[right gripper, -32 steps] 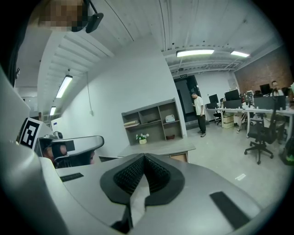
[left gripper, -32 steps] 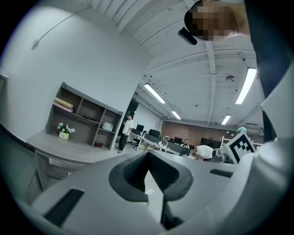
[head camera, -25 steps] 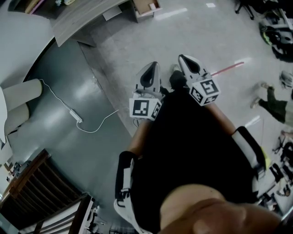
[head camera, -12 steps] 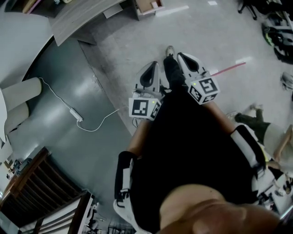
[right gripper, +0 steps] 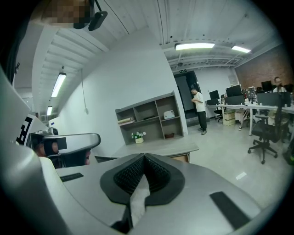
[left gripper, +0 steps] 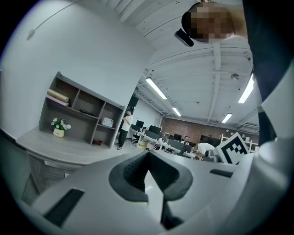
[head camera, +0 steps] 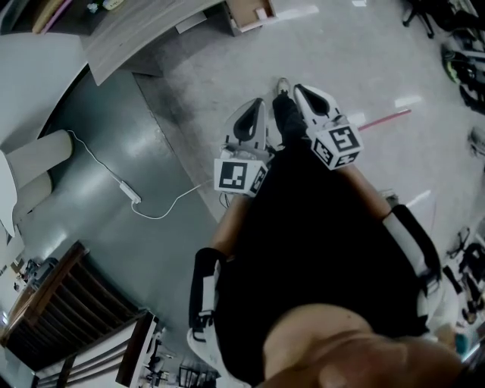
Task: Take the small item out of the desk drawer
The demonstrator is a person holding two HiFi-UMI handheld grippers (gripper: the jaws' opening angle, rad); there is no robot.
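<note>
I hold both grippers close to my chest, pointing forward over the floor. In the head view the left gripper and the right gripper stand side by side with their jaws together. The left gripper shows its tips meeting, nothing gripped. On the right gripper the pads also meet, with a pale strip low between them that I cannot identify. A grey wooden desk lies ahead on the left, and the desk stands below a shelf unit. No drawer or small item shows.
A white cable with a power strip trails over the dark floor on the left. A cardboard box sits by the desk. A dark wooden rack stands at lower left. A person stands by the shelves, near an office chair.
My black-clad leg has swung forward between the two grippers and the floor has slid a little. A person seen at the right edge is gone. Both grippers stay shut.
</note>
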